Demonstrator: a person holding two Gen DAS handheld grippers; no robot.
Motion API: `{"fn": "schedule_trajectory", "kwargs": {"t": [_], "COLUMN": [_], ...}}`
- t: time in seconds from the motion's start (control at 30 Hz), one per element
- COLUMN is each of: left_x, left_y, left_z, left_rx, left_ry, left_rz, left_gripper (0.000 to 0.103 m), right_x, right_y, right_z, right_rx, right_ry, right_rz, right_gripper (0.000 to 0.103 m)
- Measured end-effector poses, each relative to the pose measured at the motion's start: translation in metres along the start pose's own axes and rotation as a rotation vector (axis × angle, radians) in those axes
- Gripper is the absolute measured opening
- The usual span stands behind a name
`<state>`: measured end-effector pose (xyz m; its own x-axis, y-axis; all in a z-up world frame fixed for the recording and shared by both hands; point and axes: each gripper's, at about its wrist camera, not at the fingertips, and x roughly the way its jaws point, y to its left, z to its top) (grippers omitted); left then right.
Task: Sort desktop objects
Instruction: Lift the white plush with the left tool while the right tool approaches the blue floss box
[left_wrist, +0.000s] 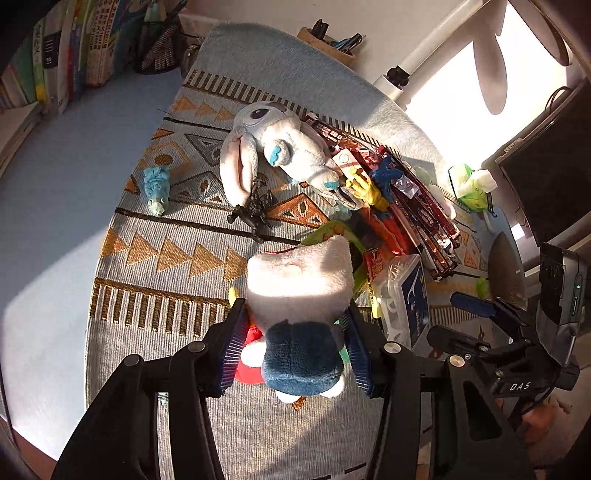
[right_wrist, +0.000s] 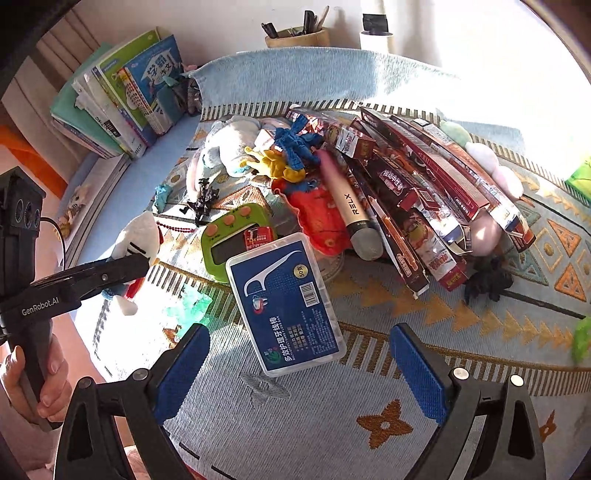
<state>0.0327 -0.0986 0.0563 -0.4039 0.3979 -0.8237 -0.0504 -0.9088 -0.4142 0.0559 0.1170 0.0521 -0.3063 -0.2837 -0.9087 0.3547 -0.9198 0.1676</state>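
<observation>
My left gripper (left_wrist: 295, 341) is shut on a white and blue plush toy (left_wrist: 299, 295) and holds it over the patterned cloth (left_wrist: 155, 258); the toy also shows in the right wrist view (right_wrist: 138, 236). My right gripper (right_wrist: 299, 365) is open and empty, its blue pads either side of a blue dental floss box (right_wrist: 286, 299) lying flat just ahead. A grey plush rabbit (left_wrist: 273, 147), a black figure (left_wrist: 255, 214), a pale blue toy (left_wrist: 157, 184), a green timer (right_wrist: 236, 240) and several red snack packs (right_wrist: 424, 192) lie in a heap.
Books (right_wrist: 122, 96) lean at the back left. A wooden pen holder (right_wrist: 299, 35) stands at the back edge. A RELX stick (right_wrist: 351, 206), yellow and blue toys (right_wrist: 291, 151) and a black spider toy (right_wrist: 487, 280) lie on the cloth. A monitor (left_wrist: 550, 173) stands right.
</observation>
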Motion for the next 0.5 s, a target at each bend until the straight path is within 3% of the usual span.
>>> {"fn": "schedule_trajectory", "kwargs": {"t": [0.5], "left_x": [-0.003], "left_y": [0.006], "left_z": [0.000], "left_rx": [-0.024], "left_ry": [-0.003], "left_rz": [0.002], "left_gripper": [0.047], "right_x": [0.017], "right_y": [0.005], "right_z": [0.006], "right_rx": [-0.031], "right_ry": [0.034], "right_rz": [-0.035], "right_gripper": [0.098]}}
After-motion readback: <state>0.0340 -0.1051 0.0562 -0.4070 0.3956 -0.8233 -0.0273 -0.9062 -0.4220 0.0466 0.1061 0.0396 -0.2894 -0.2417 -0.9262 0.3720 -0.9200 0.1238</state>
